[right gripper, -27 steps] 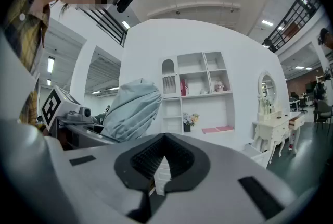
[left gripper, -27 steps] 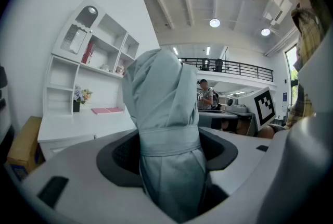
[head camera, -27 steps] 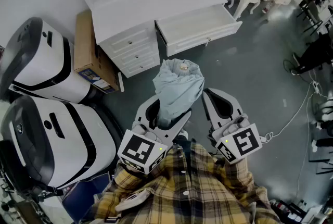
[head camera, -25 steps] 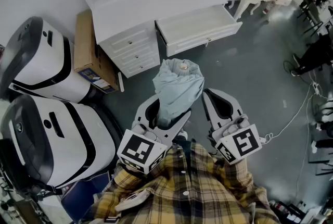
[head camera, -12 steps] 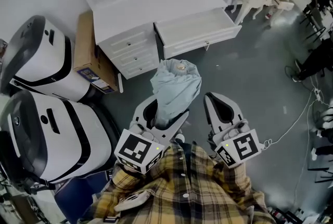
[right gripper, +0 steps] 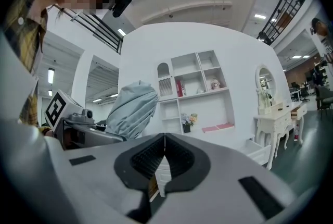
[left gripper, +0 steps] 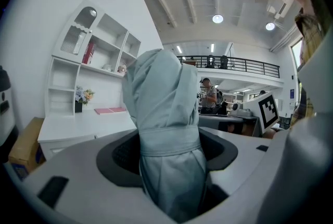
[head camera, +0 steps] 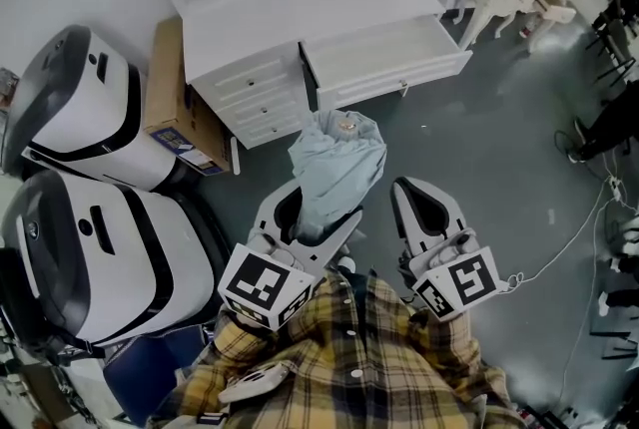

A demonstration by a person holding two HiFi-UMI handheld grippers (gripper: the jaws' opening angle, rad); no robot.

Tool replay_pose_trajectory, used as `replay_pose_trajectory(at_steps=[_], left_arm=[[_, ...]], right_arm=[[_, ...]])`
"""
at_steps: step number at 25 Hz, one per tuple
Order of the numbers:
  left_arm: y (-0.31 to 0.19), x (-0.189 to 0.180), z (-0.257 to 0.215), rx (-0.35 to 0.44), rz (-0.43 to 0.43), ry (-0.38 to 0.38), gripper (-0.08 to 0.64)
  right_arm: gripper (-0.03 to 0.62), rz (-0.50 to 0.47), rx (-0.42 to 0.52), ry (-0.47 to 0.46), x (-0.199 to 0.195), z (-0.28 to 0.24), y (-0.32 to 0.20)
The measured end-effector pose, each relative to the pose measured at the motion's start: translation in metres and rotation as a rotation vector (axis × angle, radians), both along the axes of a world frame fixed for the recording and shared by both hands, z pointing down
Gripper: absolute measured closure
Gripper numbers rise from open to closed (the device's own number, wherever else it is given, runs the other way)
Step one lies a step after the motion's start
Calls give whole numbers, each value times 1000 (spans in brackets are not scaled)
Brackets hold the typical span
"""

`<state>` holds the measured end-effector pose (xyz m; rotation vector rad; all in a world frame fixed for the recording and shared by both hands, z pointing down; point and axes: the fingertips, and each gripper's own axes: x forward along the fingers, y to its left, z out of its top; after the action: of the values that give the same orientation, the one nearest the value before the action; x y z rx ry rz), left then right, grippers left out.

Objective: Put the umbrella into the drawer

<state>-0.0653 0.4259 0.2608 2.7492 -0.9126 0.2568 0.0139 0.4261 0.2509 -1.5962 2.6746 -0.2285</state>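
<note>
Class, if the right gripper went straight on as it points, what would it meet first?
Probably the white desk, near its open drawer; the right gripper is shut, depth unclear.

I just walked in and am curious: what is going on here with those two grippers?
A person holds a gripper in each hand. The left gripper is shut on a folded pale blue umbrella. The right gripper is shut and empty. The open drawer of the white desk lies ahead; the umbrella is not yet in it.

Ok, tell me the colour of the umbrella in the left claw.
Pale grey-blue, plain, with no pattern. The left gripper view shows the umbrella best.
</note>
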Motion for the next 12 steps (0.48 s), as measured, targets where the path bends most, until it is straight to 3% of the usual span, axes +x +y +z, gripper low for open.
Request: replay_pose_trajectory(at_steps=[6,12], left_arm=[[-42,3,8,-21,2,2,246],[-113,9,15,-41,4,3,247]], right_arm=[[575,-5,-22,-4,-1,7,-41],[575,1,-50,6,6,14,-108]])
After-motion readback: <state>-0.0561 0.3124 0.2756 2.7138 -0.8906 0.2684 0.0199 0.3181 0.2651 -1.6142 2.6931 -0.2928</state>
